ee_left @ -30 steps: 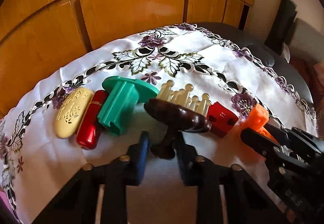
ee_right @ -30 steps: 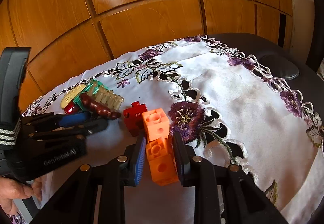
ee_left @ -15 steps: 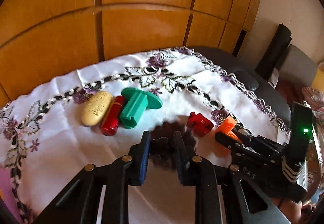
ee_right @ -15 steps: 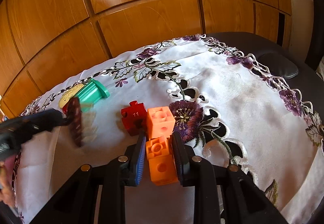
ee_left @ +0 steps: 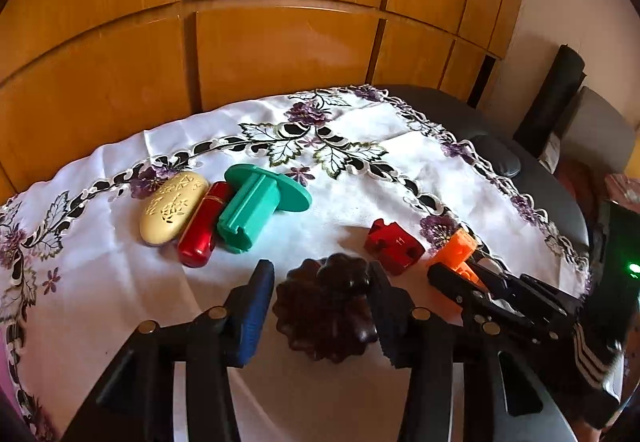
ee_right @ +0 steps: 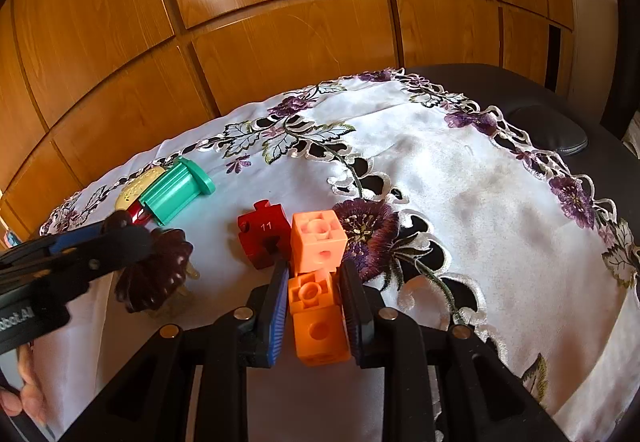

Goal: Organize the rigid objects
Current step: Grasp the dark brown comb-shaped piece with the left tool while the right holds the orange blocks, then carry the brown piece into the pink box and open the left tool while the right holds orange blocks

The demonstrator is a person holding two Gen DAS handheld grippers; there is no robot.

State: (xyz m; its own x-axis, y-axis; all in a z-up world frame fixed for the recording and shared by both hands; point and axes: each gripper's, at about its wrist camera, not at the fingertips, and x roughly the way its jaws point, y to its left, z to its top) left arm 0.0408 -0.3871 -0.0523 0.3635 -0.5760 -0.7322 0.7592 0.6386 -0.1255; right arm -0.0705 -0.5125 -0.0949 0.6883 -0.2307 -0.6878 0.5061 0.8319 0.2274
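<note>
A dark brown scalloped wooden piece [ee_left: 326,314] with cream pegs under it [ee_right: 154,274] sits low over the white cloth between the fingers of my left gripper [ee_left: 320,274]. The jaws are opening, and a gap shows between the blue left pad [ee_left: 256,314] and the wood. My right gripper [ee_right: 315,274] is shut on the near cube of an orange two-cube block [ee_right: 318,326]. The far cube [ee_right: 318,238] touches a red puzzle piece [ee_right: 262,232] marked 11.
A cream oval case [ee_left: 172,208], a red capsule case [ee_left: 200,238] and a green flanged spool [ee_left: 256,210] lie side by side at the left. The embroidered cloth [ee_right: 460,182] covers a dark table [ee_right: 500,82] before wooden panels. A hand [ee_right: 24,394] shows at lower left.
The left gripper carried the wooden piece away from the spool toward the camera and turned it face-on. Its jaws have now widened. The right gripper and orange block have not moved.
</note>
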